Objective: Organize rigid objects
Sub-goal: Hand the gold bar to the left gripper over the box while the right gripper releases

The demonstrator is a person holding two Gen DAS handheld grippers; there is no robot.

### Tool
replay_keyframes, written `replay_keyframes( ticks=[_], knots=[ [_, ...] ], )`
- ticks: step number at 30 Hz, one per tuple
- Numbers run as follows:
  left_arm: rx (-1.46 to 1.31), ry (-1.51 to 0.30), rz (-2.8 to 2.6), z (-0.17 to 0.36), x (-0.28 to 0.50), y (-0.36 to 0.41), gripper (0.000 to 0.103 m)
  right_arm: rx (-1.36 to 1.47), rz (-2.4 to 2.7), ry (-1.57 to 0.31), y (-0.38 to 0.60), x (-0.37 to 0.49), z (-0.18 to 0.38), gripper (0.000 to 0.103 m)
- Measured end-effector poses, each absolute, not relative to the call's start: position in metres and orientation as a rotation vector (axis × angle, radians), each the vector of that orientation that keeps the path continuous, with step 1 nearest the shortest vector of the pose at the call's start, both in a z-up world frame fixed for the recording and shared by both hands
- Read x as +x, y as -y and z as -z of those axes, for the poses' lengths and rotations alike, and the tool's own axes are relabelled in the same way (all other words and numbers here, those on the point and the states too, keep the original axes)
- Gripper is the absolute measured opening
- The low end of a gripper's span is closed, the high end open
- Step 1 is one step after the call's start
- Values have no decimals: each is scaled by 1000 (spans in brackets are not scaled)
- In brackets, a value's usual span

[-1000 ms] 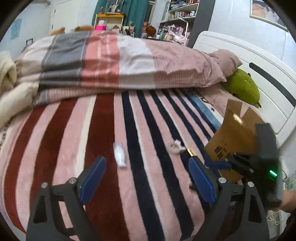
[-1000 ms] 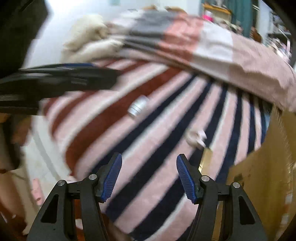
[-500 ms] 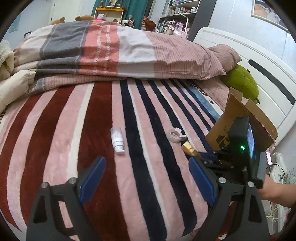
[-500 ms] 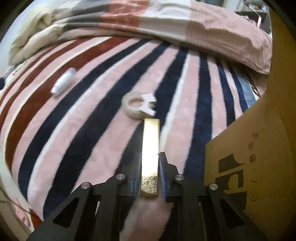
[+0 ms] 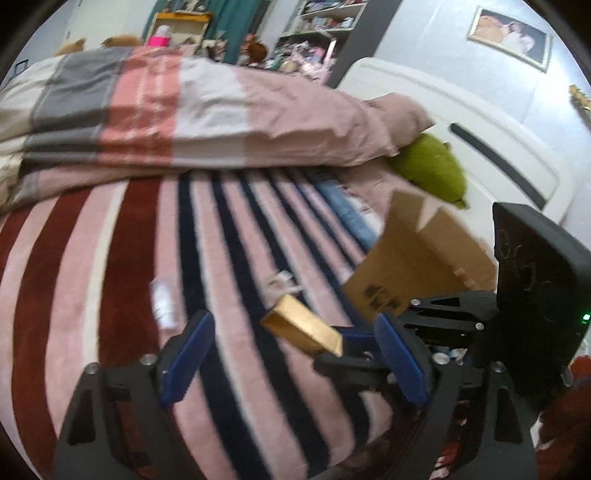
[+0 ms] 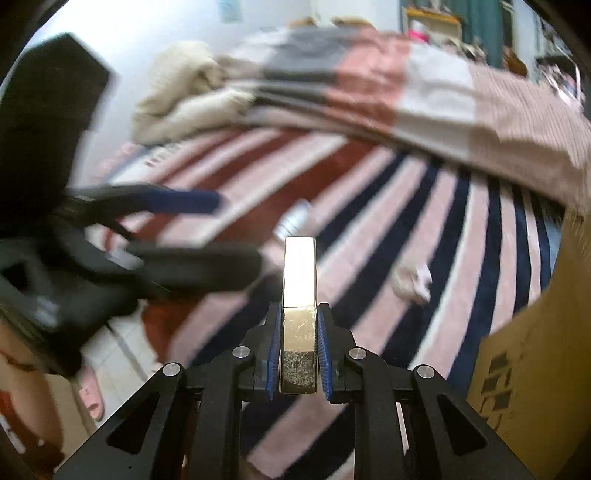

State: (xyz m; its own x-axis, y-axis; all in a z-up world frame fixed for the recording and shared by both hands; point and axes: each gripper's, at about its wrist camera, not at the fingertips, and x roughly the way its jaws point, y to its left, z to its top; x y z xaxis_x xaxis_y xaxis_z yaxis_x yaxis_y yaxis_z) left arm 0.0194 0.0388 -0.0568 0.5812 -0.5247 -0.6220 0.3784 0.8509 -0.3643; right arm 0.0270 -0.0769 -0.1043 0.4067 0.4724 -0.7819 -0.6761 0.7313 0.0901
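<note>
While the right claw is clamped on the gold bar, lifted off the bed, the box to its right awaits it, and the tape and bottle ahead still lie loose; the left claw, which has just been narrowing, is empty and part open.

Right hand-held gripper is clamped on a gold bar, tilted downward. Left hand-held gripper has just been closing, jaws apart, nothing between them.

striped bed, white headboard — cluttered shelves
</note>
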Motion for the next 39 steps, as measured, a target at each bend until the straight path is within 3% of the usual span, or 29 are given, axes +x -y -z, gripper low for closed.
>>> replay_keyframes(
  ticks=[1, 4, 7, 14, 21, 30, 39],
  knots=[
    [-208, -780, 550, 51, 20, -35, 54, -262, -753, -863, 76, 24, 93, 13],
    [-178, -755, 565, 31, 24, -18, 41, -268, -775, -801, 81, 24, 71, 13],
    [-148, -741, 601, 14, 35, 8, 37, -255, -767, -742, 98, 24, 50, 13],
    [-60, -772, 700, -4, 65, 88, 37, -203, -679, -705, 169, 27, 25, 13],
    [29, -853, 777, -13, 95, 156, 37, -35, -611, -782, 251, 47, 16, 13],
    [74, -855, 732, -32, 91, 150, 37, 83, -721, -764, 262, 57, -2, 13],
    [70, -903, 745, -19, 100, 164, 37, 37, -723, -779, 255, 61, -1, 13]
  ],
)
